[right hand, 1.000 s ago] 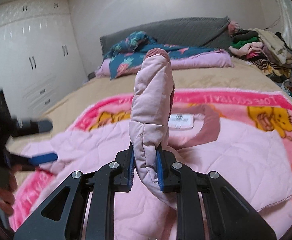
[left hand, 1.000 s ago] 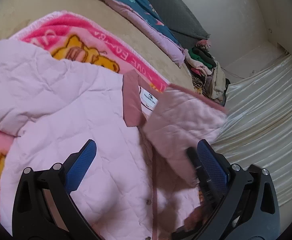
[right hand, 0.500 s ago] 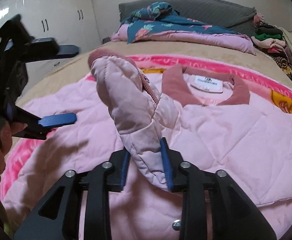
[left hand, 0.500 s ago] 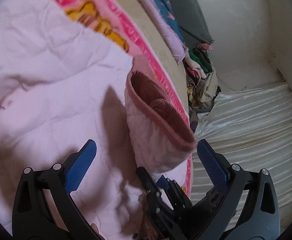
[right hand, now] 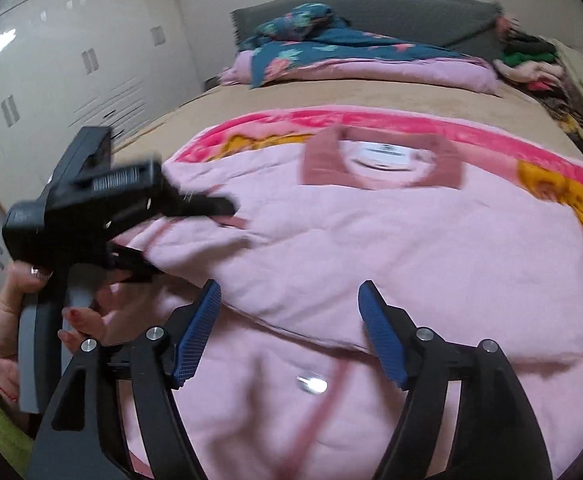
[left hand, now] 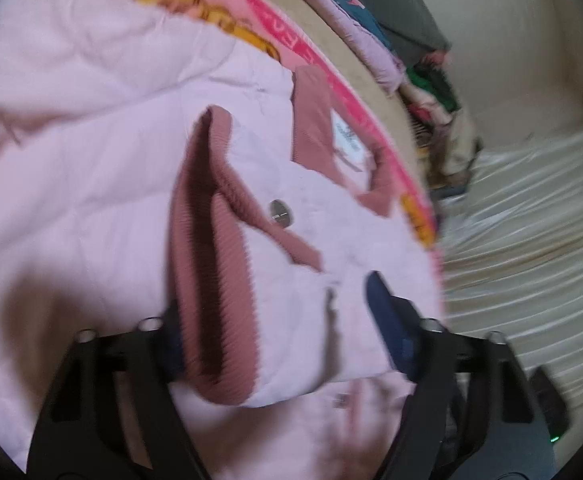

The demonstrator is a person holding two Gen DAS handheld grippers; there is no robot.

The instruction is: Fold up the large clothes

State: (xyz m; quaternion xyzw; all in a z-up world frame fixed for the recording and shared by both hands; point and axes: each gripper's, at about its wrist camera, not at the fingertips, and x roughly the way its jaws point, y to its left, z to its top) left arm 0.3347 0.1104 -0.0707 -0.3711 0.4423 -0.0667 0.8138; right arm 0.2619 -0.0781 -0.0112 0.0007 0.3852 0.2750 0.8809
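A pale pink quilted jacket (right hand: 391,248) with a dusty-rose collar (right hand: 383,160) lies front-up on a bright pink cartoon blanket (right hand: 551,196) on the bed. One sleeve lies folded across the chest. Its ribbed rose cuff (left hand: 215,280) sits between the jaws of my left gripper (left hand: 275,320), which stand wide apart around it. That gripper also shows in the right wrist view (right hand: 159,232) at the left. My right gripper (right hand: 291,328) is open and empty above the jacket's front, near a snap button (right hand: 311,384).
A beige bedspread (right hand: 371,96) lies under the blanket. A teal floral quilt (right hand: 331,44) and a grey headboard lie at the far end. A heap of clothes (right hand: 551,72) sits at the right. White wardrobes (right hand: 51,80) stand at the left. Cream curtains (left hand: 531,240) hang beside the bed.
My right gripper carried the sleeve over the chest, opened and let it go. The sleeve now lies flat. My left gripper came in around the cuff.
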